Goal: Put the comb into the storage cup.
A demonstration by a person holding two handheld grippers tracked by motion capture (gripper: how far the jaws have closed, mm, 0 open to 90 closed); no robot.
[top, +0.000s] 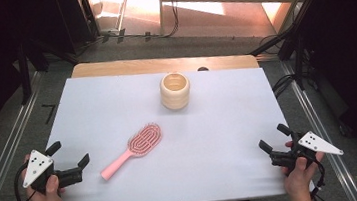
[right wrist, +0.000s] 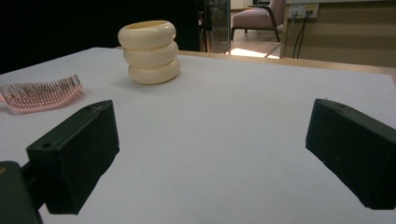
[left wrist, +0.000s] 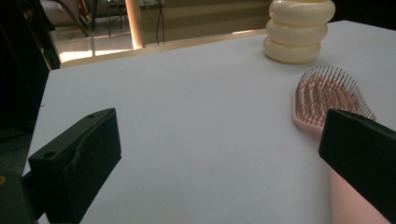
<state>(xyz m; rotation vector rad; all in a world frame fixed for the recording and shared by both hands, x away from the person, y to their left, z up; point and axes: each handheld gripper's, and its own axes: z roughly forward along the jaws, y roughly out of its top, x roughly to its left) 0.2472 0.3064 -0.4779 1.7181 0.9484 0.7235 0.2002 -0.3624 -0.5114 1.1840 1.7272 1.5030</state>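
Meanwhile both grippers — left gripper point(top: 69, 153), right gripper point(top: 272, 138) — hold fingers wide, cream cup point(top: 175, 90) beyond pink hairbrush point(top: 135, 147).

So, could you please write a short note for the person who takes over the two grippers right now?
Left gripper: open, empty, at the table's near left corner, close to the pink hairbrush.
Right gripper: open, empty, at the near right edge.
Hairbrush lies bristles up, mid-table, handle toward the left gripper.
Cream ribbed cup stands upright farther back, apart from the brush.
Done: nothing visibly handled yet.
Left: probably grasp the brush first; the left gripper is nearest.
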